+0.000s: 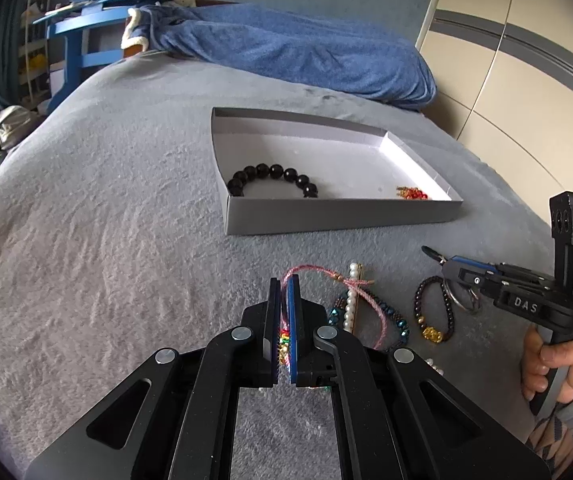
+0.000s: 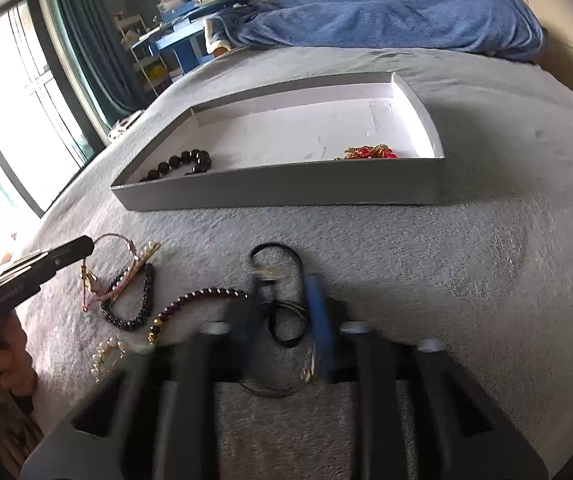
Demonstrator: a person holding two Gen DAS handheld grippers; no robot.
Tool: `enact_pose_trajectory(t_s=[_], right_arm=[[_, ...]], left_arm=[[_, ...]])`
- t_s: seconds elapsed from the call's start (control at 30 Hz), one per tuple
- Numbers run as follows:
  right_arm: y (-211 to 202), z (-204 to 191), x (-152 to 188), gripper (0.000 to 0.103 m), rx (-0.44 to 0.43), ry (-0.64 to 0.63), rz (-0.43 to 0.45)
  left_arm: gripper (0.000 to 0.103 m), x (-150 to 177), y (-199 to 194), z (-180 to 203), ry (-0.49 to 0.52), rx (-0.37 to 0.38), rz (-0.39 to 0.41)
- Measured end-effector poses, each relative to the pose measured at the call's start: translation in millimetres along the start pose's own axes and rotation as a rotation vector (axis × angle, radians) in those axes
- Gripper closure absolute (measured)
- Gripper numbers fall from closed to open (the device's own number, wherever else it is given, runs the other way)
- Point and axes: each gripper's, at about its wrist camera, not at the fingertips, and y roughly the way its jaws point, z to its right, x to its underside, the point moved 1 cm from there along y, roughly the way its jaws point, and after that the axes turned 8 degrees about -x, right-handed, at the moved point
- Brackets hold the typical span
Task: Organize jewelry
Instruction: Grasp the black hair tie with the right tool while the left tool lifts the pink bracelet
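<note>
The left gripper (image 1: 284, 300) has its fingers pressed together on a pink braided cord bracelet (image 1: 366, 300), which loops out to the right from between the blue pads. The rest of this cord lies on the grey blanket (image 1: 106, 240) among a small heap of jewelry: a pearl strand (image 1: 351, 300), a dark teal bead bracelet (image 1: 396, 320) and, a little more to the right, a dark bead bracelet with a gold charm (image 1: 434, 334).

The right gripper (image 2: 286, 304) is blurred in its own camera. Its fingers stand narrow around a black cord with metal rings (image 2: 282, 276), but whether the pads already press on it cannot be told. In the left view the letters "DAS" are readable on the side of this gripper, and a hand (image 1: 554, 364) holds its handle.

Farther away on the blanket sits a shallow grey box (image 1: 326, 216) with a white inside. It contains a black bead bracelet (image 1: 274, 178) at the left and a red and gold piece (image 1: 414, 193) at the right. A blue blanket (image 1: 286, 48) lies at the far end.
</note>
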Motion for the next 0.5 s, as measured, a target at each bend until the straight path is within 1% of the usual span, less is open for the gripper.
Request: enact_pose_trajectory(t_s=[0.03,0.07,0.2,0.23,0.27,0.5], right_arm=[[-1,1,0,0.088,0.002,0.004,0.004],[-1,2,0,0.093,0.000,0.009,0.008],[-7,11,-2,0.094,0.005,0.052,0.037],[-9,15,-2,0.098,0.007,0.069,0.046],[-10,19,-3,0.099,0.008,0.087,0.053],[-21,41,-4,0.099,-0.009,0.196,0.108]], left_arm=[[0.100,0,0,0,0.000,0.003,0.003],[0.100,0,-1,0,-0.001,0.005,0.006],[0.100,-1,-3,0,-0.001,0.012,0.017],[0.100,-2,-5,-1,-0.003,0.013,0.021],[0.100,-2,-6,-1,-0.005,0.016,0.025],[0.100,-7,-14,-2,-0.017,0.048,0.060]])
